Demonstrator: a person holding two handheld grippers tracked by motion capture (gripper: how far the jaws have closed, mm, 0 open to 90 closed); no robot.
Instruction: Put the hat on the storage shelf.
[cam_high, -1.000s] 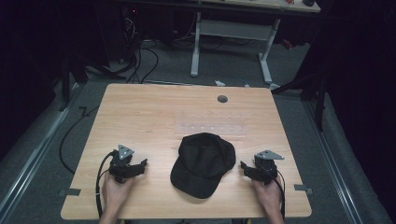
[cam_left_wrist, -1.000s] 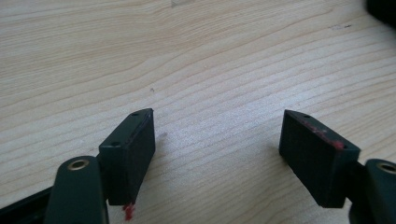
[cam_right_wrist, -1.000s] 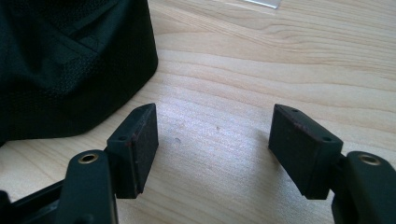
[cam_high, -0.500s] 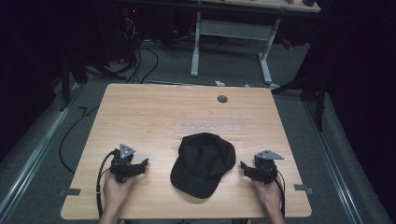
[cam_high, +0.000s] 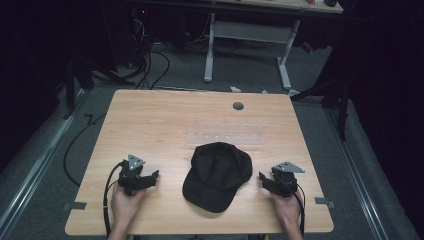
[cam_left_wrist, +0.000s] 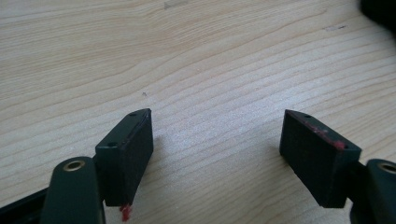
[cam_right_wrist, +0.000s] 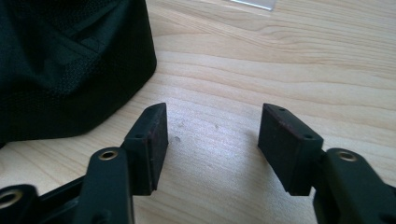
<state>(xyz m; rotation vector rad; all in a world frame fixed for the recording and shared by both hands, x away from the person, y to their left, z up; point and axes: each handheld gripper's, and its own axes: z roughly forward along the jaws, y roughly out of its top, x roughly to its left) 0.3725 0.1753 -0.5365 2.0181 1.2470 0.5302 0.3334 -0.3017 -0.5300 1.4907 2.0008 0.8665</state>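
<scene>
Nearest the person, the left gripper (cam_high: 152, 176) rests with jaws wide and empty; the right gripper (cam_high: 264, 179), also empty, has just been narrowing its jaws. Between them on the table (cam_high: 150, 120) lies a black cap (cam_high: 218, 175): probably light and floppy, best pinched at the stiffer brim. Its underside is hidden.
</scene>
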